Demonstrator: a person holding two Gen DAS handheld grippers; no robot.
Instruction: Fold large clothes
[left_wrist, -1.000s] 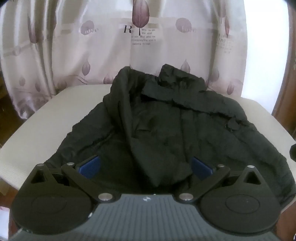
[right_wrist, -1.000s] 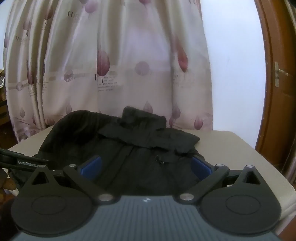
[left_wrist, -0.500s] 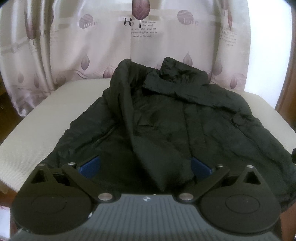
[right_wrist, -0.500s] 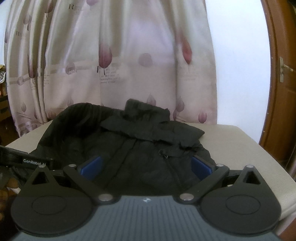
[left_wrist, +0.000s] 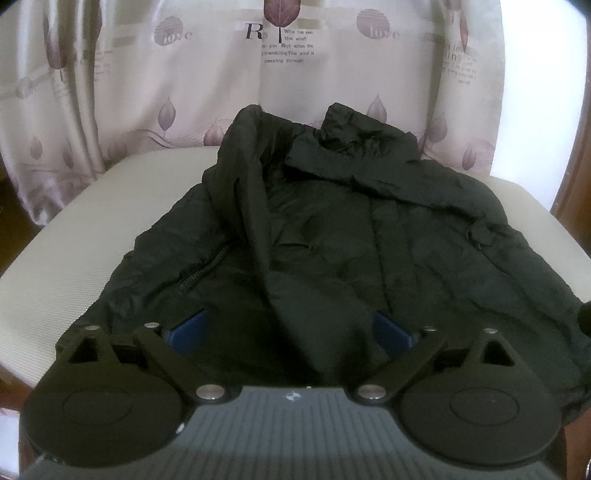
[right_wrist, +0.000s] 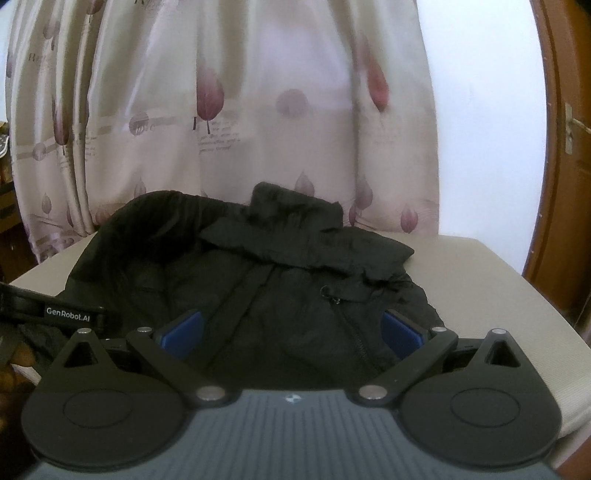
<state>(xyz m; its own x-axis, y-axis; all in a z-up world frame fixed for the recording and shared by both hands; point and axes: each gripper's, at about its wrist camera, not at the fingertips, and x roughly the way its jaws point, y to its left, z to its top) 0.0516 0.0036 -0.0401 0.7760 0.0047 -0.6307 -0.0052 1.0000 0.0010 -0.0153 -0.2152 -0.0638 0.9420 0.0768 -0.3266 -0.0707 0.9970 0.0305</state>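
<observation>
Two hand-held grippers, left (left_wrist: 290, 328) and right (right_wrist: 291, 328), both spread wide and holding nothing. My jacket (left_wrist: 332, 229) lies on the tabletop (left_wrist: 74, 229) straight ahead, collar far, hem nearest me. Its long axis runs away from me; probably the left sits closer.

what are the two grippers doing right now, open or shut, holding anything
Left gripper: open, holding nothing, poised over the near hem of the black jacket.
Right gripper: open, holding nothing, also over the jacket.
</observation>
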